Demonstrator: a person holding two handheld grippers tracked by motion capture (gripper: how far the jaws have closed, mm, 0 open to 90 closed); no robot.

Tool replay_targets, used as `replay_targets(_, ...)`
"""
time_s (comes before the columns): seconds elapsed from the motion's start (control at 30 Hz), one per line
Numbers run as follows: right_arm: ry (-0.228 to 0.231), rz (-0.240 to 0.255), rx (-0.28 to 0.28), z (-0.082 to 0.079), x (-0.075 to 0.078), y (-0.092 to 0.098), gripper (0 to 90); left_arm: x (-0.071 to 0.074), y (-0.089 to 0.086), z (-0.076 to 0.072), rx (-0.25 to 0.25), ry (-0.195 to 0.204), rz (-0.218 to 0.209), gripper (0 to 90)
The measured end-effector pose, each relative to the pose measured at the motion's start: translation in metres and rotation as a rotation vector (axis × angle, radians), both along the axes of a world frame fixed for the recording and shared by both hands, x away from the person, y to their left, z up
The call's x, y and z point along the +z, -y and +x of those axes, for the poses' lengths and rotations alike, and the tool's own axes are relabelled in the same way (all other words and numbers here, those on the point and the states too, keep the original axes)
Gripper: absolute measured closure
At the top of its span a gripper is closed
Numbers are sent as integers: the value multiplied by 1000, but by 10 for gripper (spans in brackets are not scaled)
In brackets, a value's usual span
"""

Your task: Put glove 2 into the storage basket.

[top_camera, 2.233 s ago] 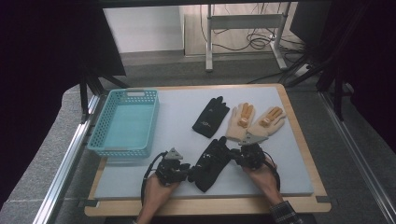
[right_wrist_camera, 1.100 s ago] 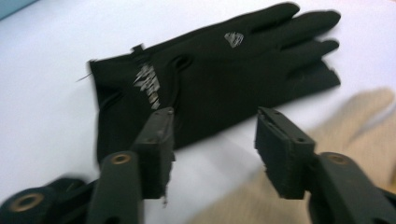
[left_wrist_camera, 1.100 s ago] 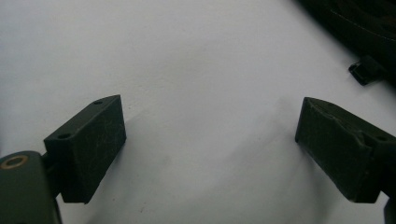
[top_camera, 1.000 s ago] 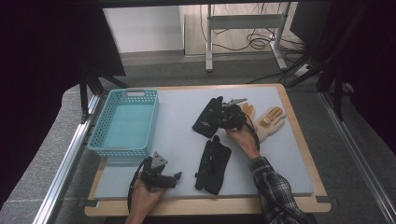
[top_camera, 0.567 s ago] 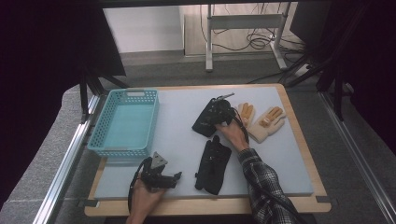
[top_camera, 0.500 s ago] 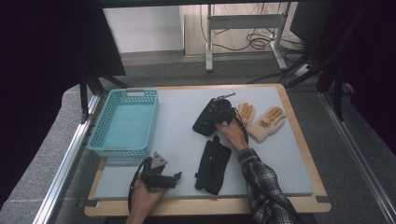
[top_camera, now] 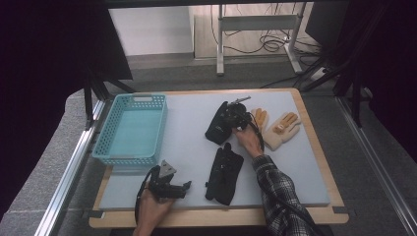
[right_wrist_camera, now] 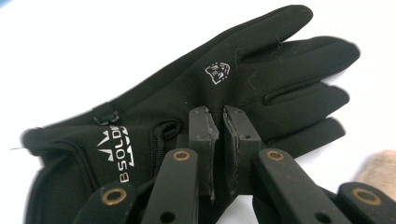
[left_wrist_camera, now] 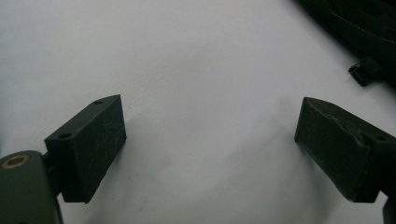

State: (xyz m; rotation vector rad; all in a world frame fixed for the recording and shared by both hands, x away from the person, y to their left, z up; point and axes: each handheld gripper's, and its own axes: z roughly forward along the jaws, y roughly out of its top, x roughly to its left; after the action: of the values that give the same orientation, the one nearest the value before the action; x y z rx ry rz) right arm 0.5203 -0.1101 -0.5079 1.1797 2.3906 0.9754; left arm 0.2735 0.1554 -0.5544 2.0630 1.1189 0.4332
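Black fabric of the far glove [right_wrist_camera: 224, 88] lies flat under the right claw [right_wrist_camera: 218, 122], whose jaws are pressed almost together at the glove's edge by the palm; whether they have caught any cloth I cannot tell. To lift cleanly, the pinch should probably take a proper fold of material, well clear of the tan gloves [top_camera: 281, 129] just to its right. Near the table's [top_camera: 187, 147] front edge the left claw [left_wrist_camera: 210, 149] rests spread and empty, with the second black glove [top_camera: 224, 173] beside it and the blue basket [top_camera: 129, 132] at far left.
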Motion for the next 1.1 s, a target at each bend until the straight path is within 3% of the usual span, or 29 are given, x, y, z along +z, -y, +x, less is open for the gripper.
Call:
replay_targets(0.1, 10, 41, 17, -5, 16, 3, 813, 0, 0, 0, 1, 0, -1, 93)
replay_targets(0.3, 54, 47, 67, -21, 40, 2, 812, 0, 0, 0, 1, 0, 0, 93)
replay_targets(0.5, 79, 87, 102, -50, 68, 9, 812, 0, 0, 0, -2, 4, 4, 94)
replay_targets(0.73, 87, 100, 130, -83, 75, 19, 810, 0, 0, 0, -1, 4, 2, 94)
replay_targets(0.77, 91, 98, 137, -96, 75, 23, 810, 0, 0, 0, -1, 4, 2, 94)
replay_targets(0.83, 91, 100, 138, -99, 75, 25, 810, 0, 0, 0, -1, 4, 3, 94)
replay_targets(0.9, 87, 116, 138, -118, 74, 33, 809, 0, 0, 0, 0, 4, 3, 94)
replay_targets(0.93, 87, 116, 138, -118, 74, 33, 809, 0, 0, 0, 0, 4, 3, 94)
replay_targets(1.07, 79, 110, 145, -142, 71, 40, 807, 0, 0, 0, -1, 5, 4, 94)
replay_targets(1.1, 65, 110, 154, -155, 68, 43, 806, 0, 0, 0, 1, 6, 2, 94)
